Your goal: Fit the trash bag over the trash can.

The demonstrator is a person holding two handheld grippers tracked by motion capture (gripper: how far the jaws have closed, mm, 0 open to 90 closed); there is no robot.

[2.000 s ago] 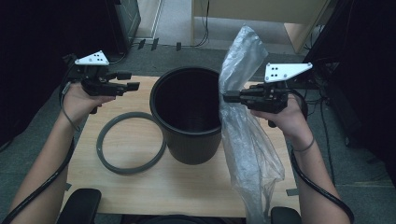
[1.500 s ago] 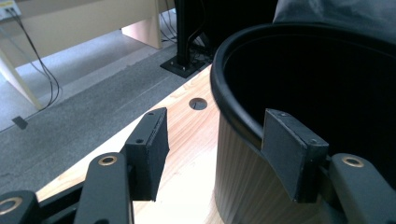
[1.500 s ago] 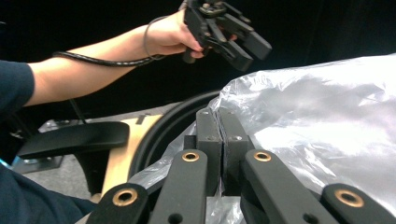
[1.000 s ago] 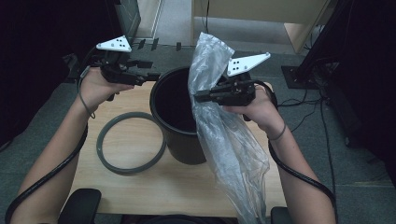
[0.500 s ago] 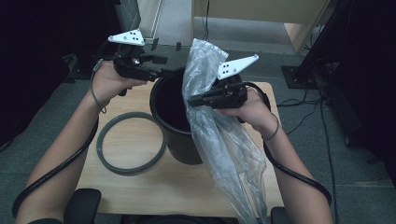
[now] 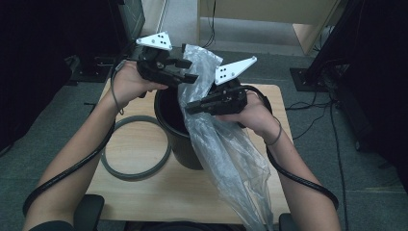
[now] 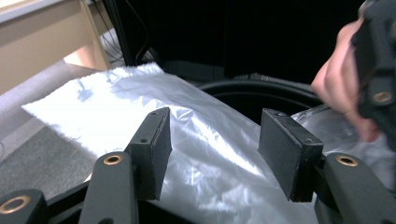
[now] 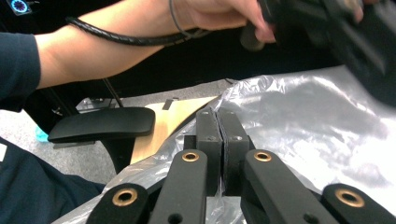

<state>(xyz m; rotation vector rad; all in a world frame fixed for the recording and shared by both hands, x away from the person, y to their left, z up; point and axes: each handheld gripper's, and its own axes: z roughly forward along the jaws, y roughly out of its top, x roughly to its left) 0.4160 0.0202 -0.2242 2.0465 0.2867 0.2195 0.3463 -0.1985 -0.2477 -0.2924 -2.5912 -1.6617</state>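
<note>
Near edge of the light wooden table (image 6: 144,187): crinkly clear plastic bag (image 6: 231,159) trails off the near-right side, glossy and wrinkled. Left of it a flat grey ring (image 6: 136,147) lies on the wood, just beside the round black bucket (image 6: 180,139) standing mid-table. Bag rises over the bucket's right rim. Right gripper (image 6: 192,107) is clamped on the bag, jaws pressed together with film between them; in the right gripper view the pads (image 8: 208,135) meet flat on the plastic. Farther back, left gripper (image 6: 190,70) is held over the bucket's far rim at the bag's top edge, jaws spread apart, film lying between them, not pinched; rectangular black pads (image 7: 161,149) look foamy.
</note>
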